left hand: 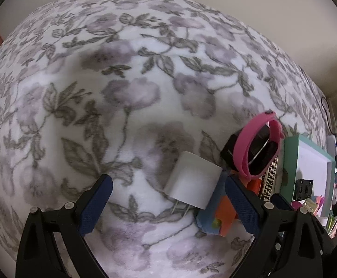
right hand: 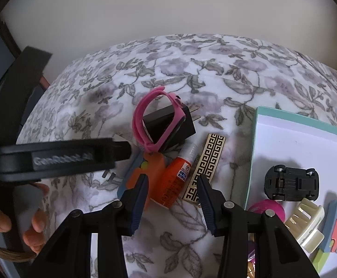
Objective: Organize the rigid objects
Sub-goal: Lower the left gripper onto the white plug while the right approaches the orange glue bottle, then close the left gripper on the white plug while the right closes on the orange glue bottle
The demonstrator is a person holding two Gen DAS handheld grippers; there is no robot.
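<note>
A floral bed (right hand: 191, 69) carries everything, and toward its right edge lies a teal-rimmed tray (right hand: 296, 139) already holding a black toy car (right hand: 291, 181), a cream hair clip (right hand: 305, 224) and other small pieces. Left of the tray, toward the middle of the bed, sits the loose pile: a black charger (right hand: 170, 125) ringed by a pink band (right hand: 145, 120), a white charger (left hand: 192, 181), a gold patterned strip (right hand: 206, 164), an orange tube (right hand: 175, 180) and an orange-and-blue toy (right hand: 143, 173). The left claw (left hand: 168, 206) is spread wide with nothing held, the white charger lying between its fingers. The right claw (right hand: 170, 199) is also spread and empty, poised just short of the tube. The white charger looks light, stiff and smooth, so it may slip; its flat sides offer the best hold, away from the prongs. The tube probably rolls, though blur makes its cap hard to read; grip it across the middle.
</note>
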